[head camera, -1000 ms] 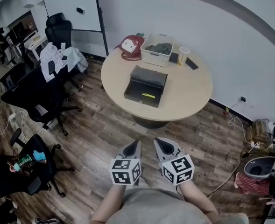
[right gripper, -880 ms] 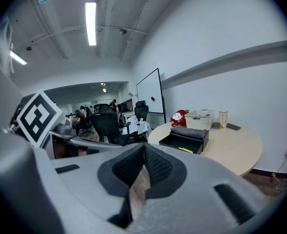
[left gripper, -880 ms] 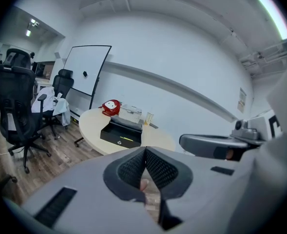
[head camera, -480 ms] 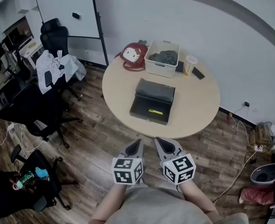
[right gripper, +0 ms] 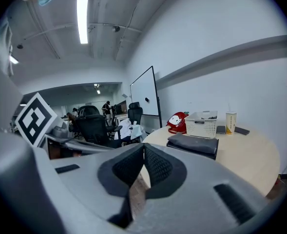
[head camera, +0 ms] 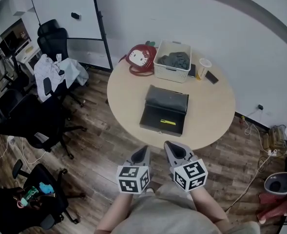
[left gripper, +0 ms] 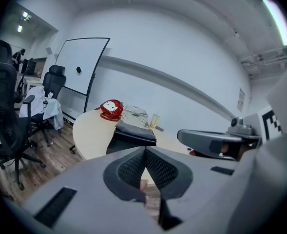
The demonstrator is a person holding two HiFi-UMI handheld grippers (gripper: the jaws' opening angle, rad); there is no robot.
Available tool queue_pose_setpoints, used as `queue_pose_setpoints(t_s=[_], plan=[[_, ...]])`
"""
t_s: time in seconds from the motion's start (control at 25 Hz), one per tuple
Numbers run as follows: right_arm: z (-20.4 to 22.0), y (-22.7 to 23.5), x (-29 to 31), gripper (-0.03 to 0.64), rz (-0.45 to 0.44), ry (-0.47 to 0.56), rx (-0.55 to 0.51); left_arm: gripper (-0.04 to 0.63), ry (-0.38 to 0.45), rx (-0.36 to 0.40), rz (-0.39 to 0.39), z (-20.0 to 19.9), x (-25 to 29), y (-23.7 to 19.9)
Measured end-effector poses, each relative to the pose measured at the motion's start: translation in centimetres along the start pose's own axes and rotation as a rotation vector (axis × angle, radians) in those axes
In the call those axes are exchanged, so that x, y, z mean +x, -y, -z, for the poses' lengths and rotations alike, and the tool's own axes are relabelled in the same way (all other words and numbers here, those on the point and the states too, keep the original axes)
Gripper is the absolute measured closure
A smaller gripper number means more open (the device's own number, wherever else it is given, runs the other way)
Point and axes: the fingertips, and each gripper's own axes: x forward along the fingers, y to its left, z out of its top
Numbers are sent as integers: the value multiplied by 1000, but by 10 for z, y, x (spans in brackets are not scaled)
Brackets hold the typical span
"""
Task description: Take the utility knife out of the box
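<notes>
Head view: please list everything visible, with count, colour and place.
table: one, beige, centre.
box: one, black, open, on the table.
yellow object: one, inside the box; perhaps the knife.
basket: one, white, table's far edge.
bag: one, red, left of basket.
cup: one, pale, right of basket.
phone: one, dark, beside cup.
whiteboard: one, white, far left.
chairs: several, black, left.
left tool: one, grey, shut, bottom.
right tool: one, grey, shut, bottom.
</notes>
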Motion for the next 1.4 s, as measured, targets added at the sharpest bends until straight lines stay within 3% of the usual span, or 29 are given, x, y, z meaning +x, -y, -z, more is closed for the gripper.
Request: queue_pose_setpoints(t_s=[0.44,0.84,1.08,1.4], plan=[[-9,56,41,617,28,-19,-27,592,-24,-11,-14,-8,43,-23],[-11,93,93,617,-36,-92,-80,592,-19,-42,-59,-39,101,-49],[2,120,123,617,-66,-176,-140,592,-32,-69,-103,-46,127,-61],[44,137,166,617,-160,-344,-308,592,-54,-99,-146,-45,158,-72]])
